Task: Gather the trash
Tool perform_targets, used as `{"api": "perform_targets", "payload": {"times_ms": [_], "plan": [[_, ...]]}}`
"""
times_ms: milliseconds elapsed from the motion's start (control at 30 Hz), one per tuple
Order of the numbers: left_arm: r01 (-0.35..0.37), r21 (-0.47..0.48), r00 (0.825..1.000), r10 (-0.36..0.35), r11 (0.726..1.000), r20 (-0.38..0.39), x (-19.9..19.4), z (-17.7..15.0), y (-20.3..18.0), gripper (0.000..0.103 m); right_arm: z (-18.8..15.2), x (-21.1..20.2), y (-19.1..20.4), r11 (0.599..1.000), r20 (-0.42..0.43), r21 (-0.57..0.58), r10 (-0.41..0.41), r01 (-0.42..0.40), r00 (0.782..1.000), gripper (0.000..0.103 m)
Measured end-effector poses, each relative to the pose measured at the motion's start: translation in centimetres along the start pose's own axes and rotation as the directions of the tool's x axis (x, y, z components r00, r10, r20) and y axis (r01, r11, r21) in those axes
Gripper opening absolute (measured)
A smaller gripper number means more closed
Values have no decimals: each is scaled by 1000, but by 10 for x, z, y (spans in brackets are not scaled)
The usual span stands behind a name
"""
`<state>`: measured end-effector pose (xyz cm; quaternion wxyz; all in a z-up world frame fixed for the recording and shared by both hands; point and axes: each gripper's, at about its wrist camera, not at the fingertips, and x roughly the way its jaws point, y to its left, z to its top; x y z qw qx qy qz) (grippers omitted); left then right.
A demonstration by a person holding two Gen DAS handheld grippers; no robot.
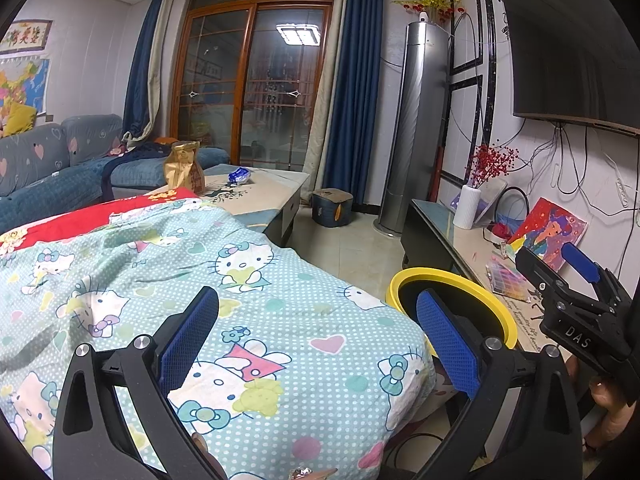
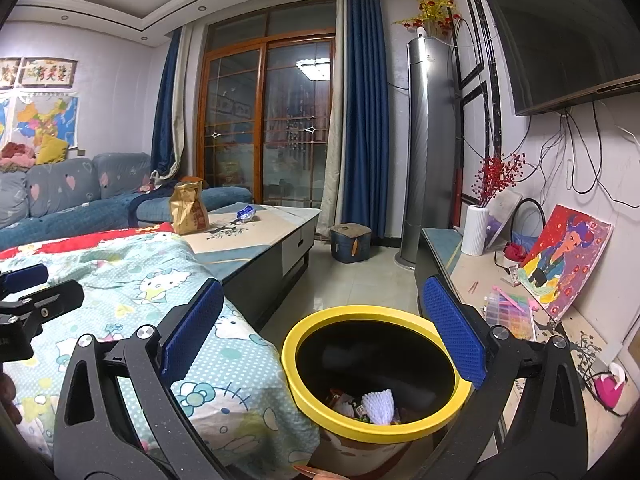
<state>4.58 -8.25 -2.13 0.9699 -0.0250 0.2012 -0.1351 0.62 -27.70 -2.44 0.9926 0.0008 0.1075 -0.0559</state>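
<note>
Both the left gripper (image 1: 318,344) and the right gripper (image 2: 324,330) are spread wide and empty. The blue wrapper (image 2: 245,213) and gold bag (image 2: 188,208) are left near the coffee table's (image 2: 256,240) far edge. The yellow bin (image 2: 374,368), beside the blanket (image 2: 132,300), could be knocked over by a careless reach.

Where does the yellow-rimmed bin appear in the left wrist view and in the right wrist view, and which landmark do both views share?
Left wrist view: the bin is at lower right, beyond the quilt's corner, partly hidden by the left gripper's right finger.
Right wrist view: the bin is at lower centre, between the open fingers of the right gripper, with trash inside.
Shared landmark: the gold bag on the coffee table.
</note>
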Motion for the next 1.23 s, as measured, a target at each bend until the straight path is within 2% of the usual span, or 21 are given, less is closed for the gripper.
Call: {"api": "perform_targets", "payload": {"times_ms": [633,767,867,933,967,1000,1033,1067,1100,1133,1167,1200,1233], "plan": [[7,-12,1000,-7,1000,-9,0,-1,-2,97,-1,1,-2,1000,1,3,-5,5,1000,92],[-45,-49,999,44,998,-16,-3,-2,10,97,6,3,-5,999,18,27,-22,22,1000,92],[-113,-135,993,108,984,-42,-16,-2,48,97,19,6,12,997,30,57,43,-45,999,92],[-167,-187,986,160,968,-53,-30,-1,84,97,28,13,48,983,10,59,172,-172,985,92],[-236,-219,972,227,947,-67,-42,-3,114,97,30,15,69,971,-2,52,234,-233,972,92],[-293,-234,956,281,927,-80,-49,-5,134,97,32,19,99,945,-29,32,325,-324,945,92],[-387,-252,922,371,887,-111,-60,-10,167,97,32,23,131,914,-72,7,405,-406,911,92],[-455,-265,891,432,850,-142,-68,-14,191,97,32,26,162,880,-126,-14,469,-474,874,92],[-557,-286,830,518,780,-205,-80,-22,229,97,31,28,190,844,-174,-27,523,-535,834,92],[-641,-311,768,586,702,-260,-95,-32,267,96,26,29,234,775,-253,-43,602,-631,757,92],[-691,-326,723,625,646,-293,-107,-39,292,96,19,31,280,709,-350,-71,641,-702,683,92],[-766,-337,642,675,547,-364,-125,-53,332,96,9,30,325,652,-437,-95,652,-753,620,92],[-794,-340,607,687,504,-399,-134,-61,352,96,9,30,325,652,-437,-95,652,-753,620,92]]}}
